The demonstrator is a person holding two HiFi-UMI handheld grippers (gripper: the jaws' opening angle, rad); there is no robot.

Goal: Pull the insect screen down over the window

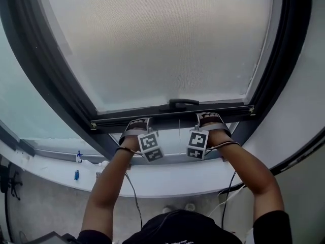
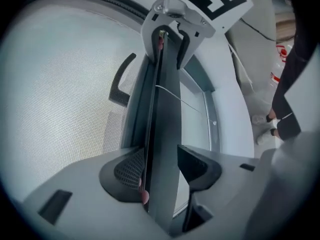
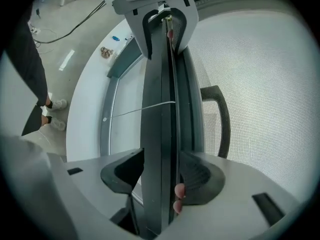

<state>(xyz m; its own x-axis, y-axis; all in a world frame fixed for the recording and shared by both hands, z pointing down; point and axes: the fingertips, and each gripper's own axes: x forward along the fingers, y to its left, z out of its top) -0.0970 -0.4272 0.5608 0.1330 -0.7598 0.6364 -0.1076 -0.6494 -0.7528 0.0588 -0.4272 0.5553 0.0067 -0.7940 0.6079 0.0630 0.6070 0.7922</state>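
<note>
The insect screen's pale mesh (image 1: pixel 162 39) fills the window, and its dark bottom bar (image 1: pixel 172 115) runs across just above my hands. A curved black handle (image 1: pixel 183 103) sits mid-bar. My left gripper (image 1: pixel 138 125) clamps the bar left of the handle; my right gripper (image 1: pixel 209 119) clamps it on the right. In the left gripper view the bar (image 2: pixel 167 109) stands between the jaws of the left gripper (image 2: pixel 161 166), both pads against it. The right gripper view shows the same: the right gripper (image 3: pixel 161 171) is shut on the bar (image 3: pixel 157 84), handle (image 3: pixel 220 119) beside it.
The dark window frame (image 1: pixel 51 85) curves round the screen. Below lies a white sill (image 1: pixel 167 179) with small blue items (image 1: pixel 76 174). Cables (image 1: pixel 134 197) hang from both grippers. A person's legs (image 2: pixel 290 99) stand on the floor beside the sill.
</note>
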